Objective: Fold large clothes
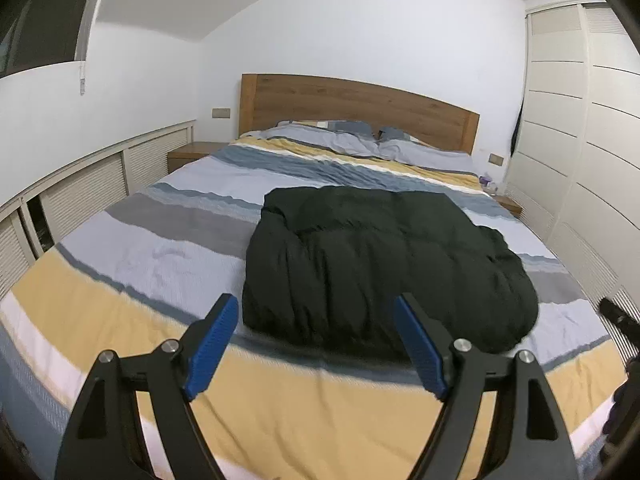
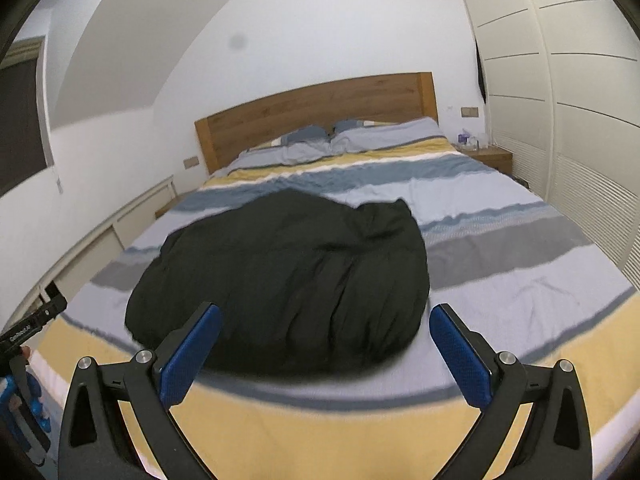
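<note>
My left tongs (image 1: 316,310) stand wide with nothing between the blue ribbed pads, hanging over the foot of the bed (image 1: 132,264), clear of the cloth. The black jacket (image 1: 380,264) lies mid-bed as a puffy, quilted, rounded bundle on the striped, crinkled cover; I judge it already folded, which would explain both tools hanging back. My right tongs (image 2: 325,320) are fully wide and empty too, aimed at the bundle's near edge, not touching it.
</note>
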`<state>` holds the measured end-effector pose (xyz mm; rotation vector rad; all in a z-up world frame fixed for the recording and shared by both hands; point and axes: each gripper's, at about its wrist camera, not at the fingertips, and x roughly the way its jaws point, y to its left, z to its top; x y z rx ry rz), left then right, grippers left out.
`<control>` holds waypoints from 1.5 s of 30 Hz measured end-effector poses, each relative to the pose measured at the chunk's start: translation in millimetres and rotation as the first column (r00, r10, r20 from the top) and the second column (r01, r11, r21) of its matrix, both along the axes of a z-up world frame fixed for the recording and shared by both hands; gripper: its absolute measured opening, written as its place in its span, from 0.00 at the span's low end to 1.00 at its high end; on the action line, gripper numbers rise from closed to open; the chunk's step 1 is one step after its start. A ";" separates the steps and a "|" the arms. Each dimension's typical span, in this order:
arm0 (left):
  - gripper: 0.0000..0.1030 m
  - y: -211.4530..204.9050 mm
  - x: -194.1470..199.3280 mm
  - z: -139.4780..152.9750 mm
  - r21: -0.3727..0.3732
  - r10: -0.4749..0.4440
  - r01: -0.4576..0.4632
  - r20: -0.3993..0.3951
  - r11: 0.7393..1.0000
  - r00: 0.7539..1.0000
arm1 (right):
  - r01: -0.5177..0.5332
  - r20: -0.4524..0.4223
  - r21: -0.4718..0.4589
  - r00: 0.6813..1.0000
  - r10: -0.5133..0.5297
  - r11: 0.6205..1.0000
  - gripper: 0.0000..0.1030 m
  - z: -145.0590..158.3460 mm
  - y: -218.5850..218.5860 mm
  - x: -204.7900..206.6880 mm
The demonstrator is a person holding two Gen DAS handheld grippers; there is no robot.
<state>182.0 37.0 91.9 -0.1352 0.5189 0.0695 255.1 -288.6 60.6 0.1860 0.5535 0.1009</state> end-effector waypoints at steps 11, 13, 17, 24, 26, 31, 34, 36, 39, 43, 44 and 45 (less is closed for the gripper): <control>0.77 -41.9 -66.1 6.9 0.132 0.027 -0.030 0.022 0.991 0.999 | 0.030 -0.018 -0.024 0.999 -0.030 0.999 0.99 -4.5 21.9 -64.9; 0.77 -44.0 -71.7 7.7 0.138 0.030 -0.033 0.022 0.990 0.999 | 0.034 -0.012 -0.033 0.999 -0.034 0.999 0.99 -1.6 24.3 -70.9; 0.77 -42.1 -76.2 8.3 0.131 0.016 -0.018 0.019 0.991 1.000 | 0.036 0.000 -0.038 0.999 -0.036 0.999 0.99 4.6 27.8 -80.5; 0.77 -40.3 -88.8 12.9 0.125 0.004 -0.008 0.031 0.992 1.000 | 0.048 0.011 -0.043 0.999 -0.048 0.998 0.99 7.5 29.4 -92.3; 0.77 -40.6 -90.9 13.0 0.123 -0.001 -0.003 0.031 0.992 1.000 | 0.052 0.011 -0.043 0.999 -0.051 0.998 0.99 7.2 28.6 -93.4; 0.77 -42.3 -93.1 12.4 0.120 -0.013 0.010 0.028 0.993 1.000 | 0.057 0.009 -0.046 0.998 -0.057 0.997 0.99 7.9 28.1 -96.5; 0.77 -43.8 -93.4 11.4 0.116 -0.020 0.017 0.023 0.993 1.000 | 0.057 0.005 -0.051 0.998 -0.057 0.997 0.99 7.3 27.9 -96.2; 0.77 -44.5 -93.8 10.6 0.118 -0.023 0.020 0.022 0.993 0.999 | 0.058 0.000 -0.056 0.998 -0.058 0.997 0.99 6.2 28.0 -96.2; 0.77 -45.3 -93.6 9.5 0.118 -0.028 0.025 0.018 0.993 0.999 | 0.061 -0.009 -0.060 0.998 -0.062 0.996 0.99 3.5 26.7 -96.3; 0.77 -45.0 -92.7 8.3 0.117 -0.026 0.024 0.015 0.993 1.000 | 0.071 -0.020 -0.060 0.997 -0.073 0.996 0.99 -0.3 22.7 -96.2; 0.77 -45.0 -92.5 8.4 0.117 -0.026 0.024 0.015 0.993 1.000 | 0.075 -0.023 -0.060 0.997 -0.076 0.995 0.99 -1.1 21.4 -96.1; 0.77 -44.9 -92.2 8.2 0.117 -0.026 0.024 0.016 0.993 1.000 | 0.077 -0.024 -0.060 0.997 -0.079 0.995 0.99 -1.6 20.6 -95.9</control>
